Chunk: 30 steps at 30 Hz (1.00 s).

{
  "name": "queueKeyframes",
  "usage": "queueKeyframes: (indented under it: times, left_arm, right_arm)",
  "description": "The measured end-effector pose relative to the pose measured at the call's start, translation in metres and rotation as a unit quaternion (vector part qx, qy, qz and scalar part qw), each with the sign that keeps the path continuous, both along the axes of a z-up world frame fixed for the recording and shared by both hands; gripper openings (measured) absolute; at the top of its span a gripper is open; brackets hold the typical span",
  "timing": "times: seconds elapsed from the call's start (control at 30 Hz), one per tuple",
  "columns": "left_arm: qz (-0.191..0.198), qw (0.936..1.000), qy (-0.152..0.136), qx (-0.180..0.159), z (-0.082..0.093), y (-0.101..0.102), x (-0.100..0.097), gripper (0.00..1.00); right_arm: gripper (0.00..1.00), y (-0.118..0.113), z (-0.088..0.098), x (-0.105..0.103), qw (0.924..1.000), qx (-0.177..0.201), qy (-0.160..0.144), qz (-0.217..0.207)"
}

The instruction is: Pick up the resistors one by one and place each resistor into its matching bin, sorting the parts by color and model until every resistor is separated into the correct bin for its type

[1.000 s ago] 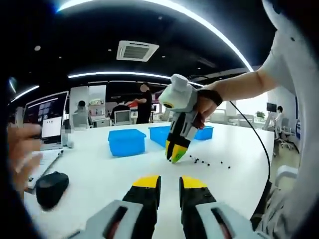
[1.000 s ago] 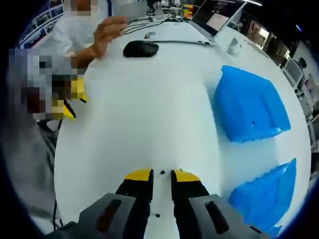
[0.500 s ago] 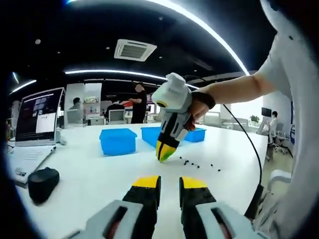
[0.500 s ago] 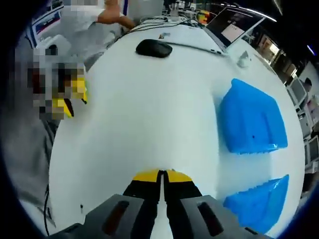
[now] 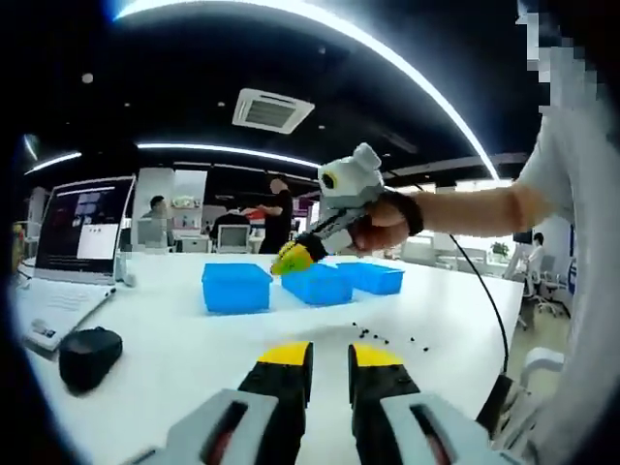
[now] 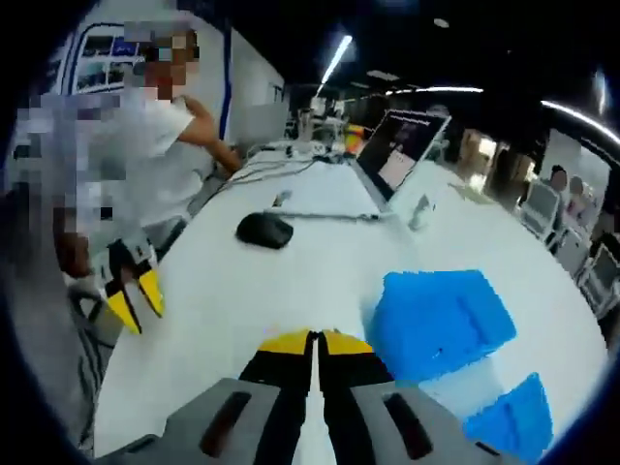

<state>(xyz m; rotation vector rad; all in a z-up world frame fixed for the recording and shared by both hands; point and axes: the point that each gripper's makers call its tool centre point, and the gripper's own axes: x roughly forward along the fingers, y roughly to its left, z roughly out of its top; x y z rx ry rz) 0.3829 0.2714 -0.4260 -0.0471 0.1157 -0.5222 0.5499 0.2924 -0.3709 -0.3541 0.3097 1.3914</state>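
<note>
Our right gripper [image 6: 316, 336] has its yellow-tipped jaws pressed together with no gap; whether a resistor is pinched between them we cannot tell, since nothing shows at the tips. It hangs raised near the nearest blue bin [image 6: 441, 320], so we judge the carry is under way: keep the jaws clamped, centre over the matching bin, then release low. Our left gripper [image 5: 329, 355] waits slightly parted and empty. The loose resistors [image 5: 387, 337] lie as tiny dark specks on the white table [image 5: 165, 339].
</note>
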Motion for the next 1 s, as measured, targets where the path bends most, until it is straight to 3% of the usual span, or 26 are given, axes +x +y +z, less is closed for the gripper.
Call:
queueKeyframes:
  times: [0.07,0.13,0.27,0.47,0.6,0.9,1.0]
  left_arm:
    - [-0.008,0.9999,-0.004,0.006,-0.001,-0.005,-0.001,0.18]
    - [-0.011,0.9999,-0.004,0.002,0.0,-0.008,-0.002,0.18]
    - [-0.015,0.9999,-0.006,0.002,0.003,-0.01,-0.006,0.18]
    - [-0.01,0.9999,-0.008,-0.005,0.006,-0.006,-0.008,0.18]
    - [-0.006,0.9999,-0.004,-0.009,0.006,-0.005,-0.006,0.18]
    - [-0.008,0.9998,-0.002,-0.016,0.008,-0.008,-0.006,0.18]
    - [-0.006,0.9998,0.002,-0.017,0.006,-0.008,-0.005,0.18]
  right_arm:
    - [0.06,0.006,0.024,0.025,0.9959,0.077,-0.007,-0.048]
    - [0.06,0.008,0.031,0.048,0.9912,0.099,-0.029,-0.083]
    - [0.06,0.012,0.023,0.078,0.9878,0.102,-0.033,-0.113]
    - [0.07,0.017,0.008,0.107,0.9864,0.093,-0.03,-0.132]
    - [0.27,0.02,-0.006,0.122,0.9863,0.076,-0.034,-0.143]
    - [0.25,0.014,-0.002,0.126,0.9879,0.07,-0.043,-0.132]
    - [0.24,0.009,0.005,0.114,0.9901,0.063,-0.049,-0.115]
